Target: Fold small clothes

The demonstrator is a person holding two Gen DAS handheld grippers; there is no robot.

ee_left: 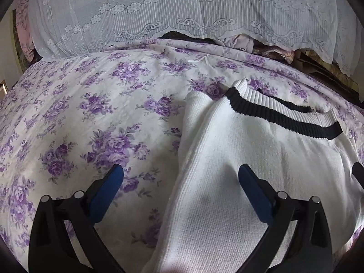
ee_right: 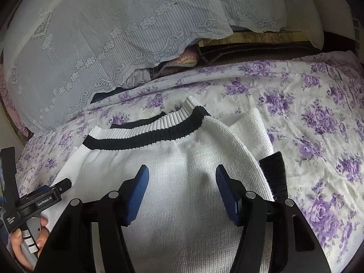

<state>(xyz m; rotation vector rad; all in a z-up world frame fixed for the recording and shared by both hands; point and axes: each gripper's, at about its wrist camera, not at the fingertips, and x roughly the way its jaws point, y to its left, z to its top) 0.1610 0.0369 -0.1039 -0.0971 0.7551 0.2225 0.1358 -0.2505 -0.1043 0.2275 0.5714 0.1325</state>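
White knit sweater [ee_right: 188,166] lies flat on the bed [ee_left: 91,118], under your right gripper [ee_right: 182,193] and ahead of your left gripper [ee_left: 180,190]; both jaws stand wide, holding nothing. It looks soft, light and floppy, so pinch the folded side edge. Open bedspread lies left of your left jaws.

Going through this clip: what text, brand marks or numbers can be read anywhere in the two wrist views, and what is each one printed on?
"GenRobot.AI": white print on the black body of the left claw, right wrist view.
A small white label lower on that device: several lines, too small to read.
White sweater, floral bedsheet, lace cover: no text visible.
Left wrist view: nothing readable.
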